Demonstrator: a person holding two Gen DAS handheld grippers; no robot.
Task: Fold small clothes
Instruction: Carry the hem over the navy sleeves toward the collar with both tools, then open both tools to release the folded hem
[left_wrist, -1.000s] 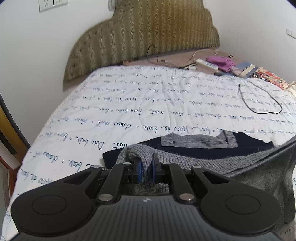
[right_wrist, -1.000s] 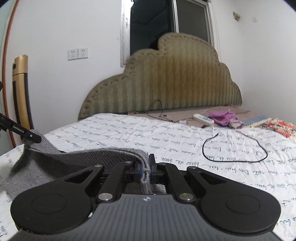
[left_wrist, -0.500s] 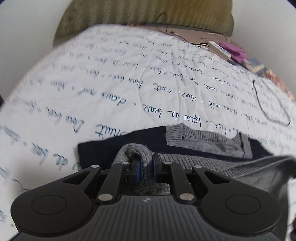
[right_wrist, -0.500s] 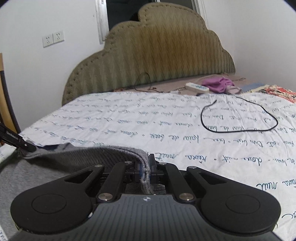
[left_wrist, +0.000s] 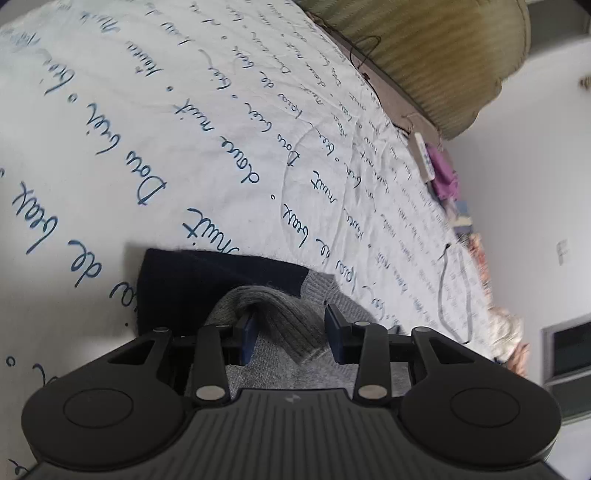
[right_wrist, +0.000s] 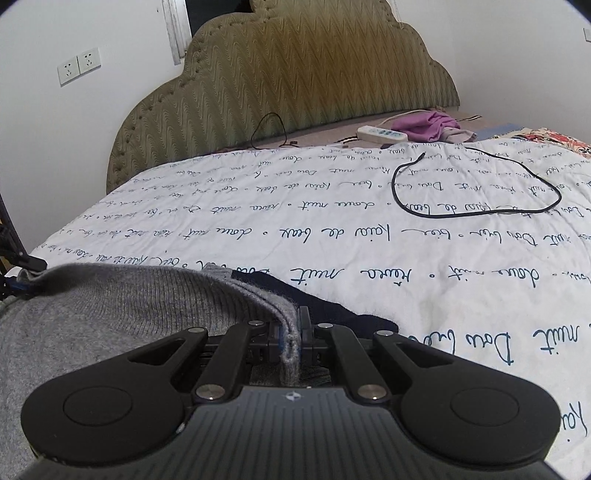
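Sweater: a grey and navy knit sweater (left_wrist: 266, 310) lies on the bed right in front of both grippers, its grey part folded over the navy part.
Grey fold: a ribbed grey hump of the sweater sits between the left gripper's fingers; in the right wrist view the grey knit spreads to the left of the right gripper.
Navy part: shows just beyond the fingertips of each gripper, flat on the cover.
Left gripper (left_wrist: 291, 334): jaws opening, pads apart, the grey fold lying loose between them, no longer pinched.
Right gripper (right_wrist: 291, 338): clenched on the sweater's grey ribbed edge, which runs up between the pads.
Bed cover (right_wrist: 332, 229): white quilt with blue script, stretching ahead of both grippers.
Black cable (right_wrist: 476, 192): looped on the cover, well ahead and right of the right gripper.
Headboard (right_wrist: 295, 85): olive, padded, at the far end.
Power strip (right_wrist: 382, 133): far ahead, beside a purple cloth (right_wrist: 428, 123).
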